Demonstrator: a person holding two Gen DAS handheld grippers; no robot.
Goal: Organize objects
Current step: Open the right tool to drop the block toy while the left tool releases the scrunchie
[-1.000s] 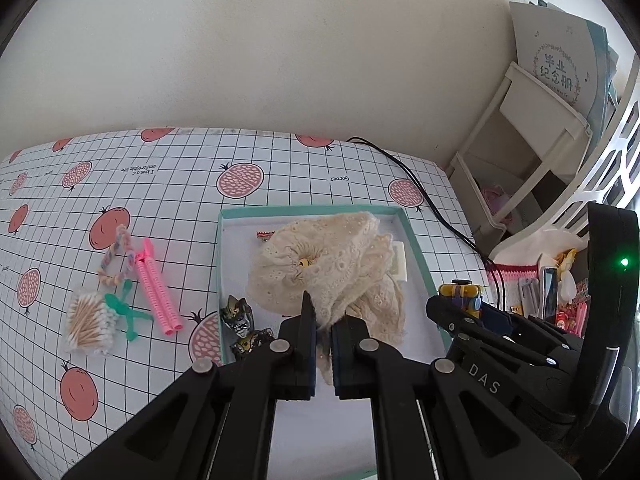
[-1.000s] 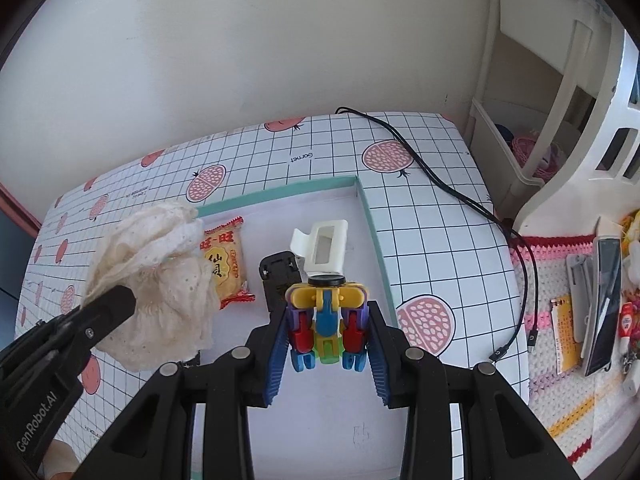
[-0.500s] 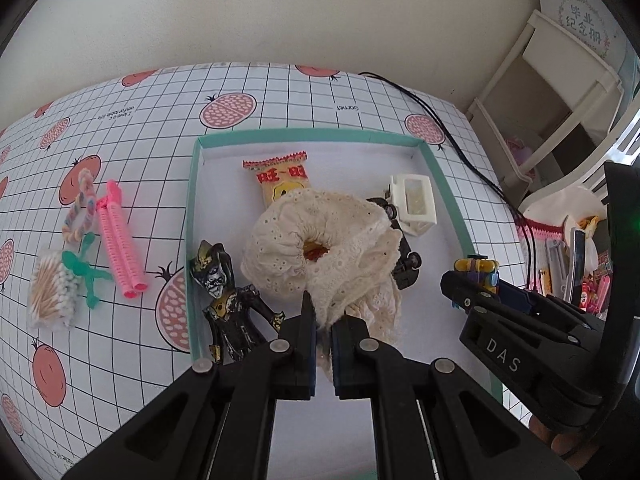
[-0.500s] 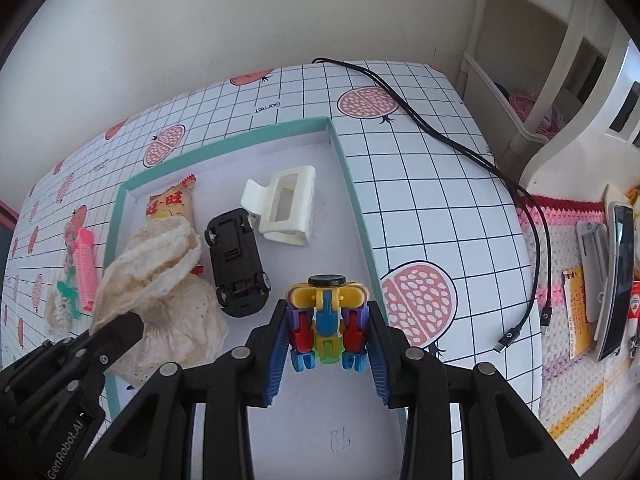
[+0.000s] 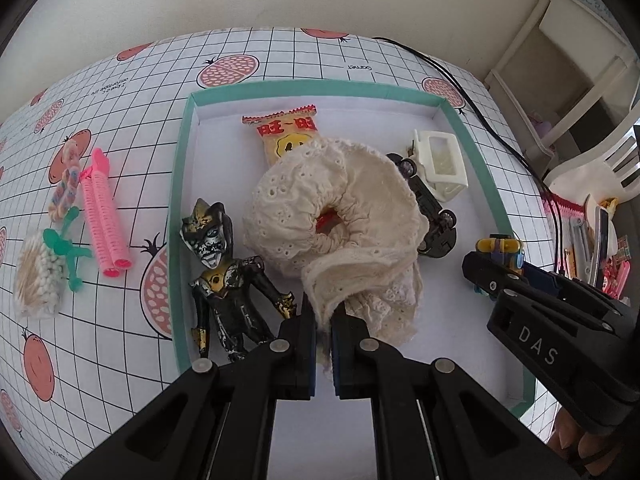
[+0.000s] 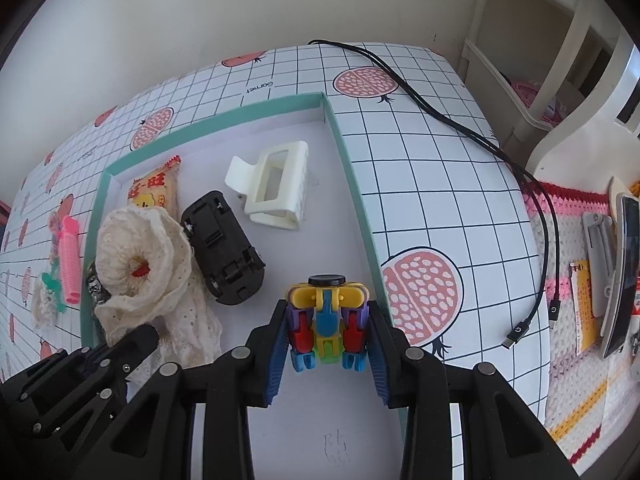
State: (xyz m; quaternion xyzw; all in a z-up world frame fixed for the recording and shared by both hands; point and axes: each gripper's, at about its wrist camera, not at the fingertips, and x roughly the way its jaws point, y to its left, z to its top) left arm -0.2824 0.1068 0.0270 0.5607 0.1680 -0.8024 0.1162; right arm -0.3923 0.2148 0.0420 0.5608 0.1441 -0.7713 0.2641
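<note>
Left tool point(image 5: 323, 344) clamps the near edge of the scrunchie point(image 5: 336, 216), which rests in the tray point(image 5: 178, 200). Right tool point(image 6: 326, 344) grips a block toy point(image 6: 326, 320) above the tray's right side. Figure point(image 5: 224, 280) lies left of the scrunchie; toy car point(image 6: 222, 248), clip point(image 6: 276, 188) and snack packet point(image 5: 286, 134) lie farther in.
</note>
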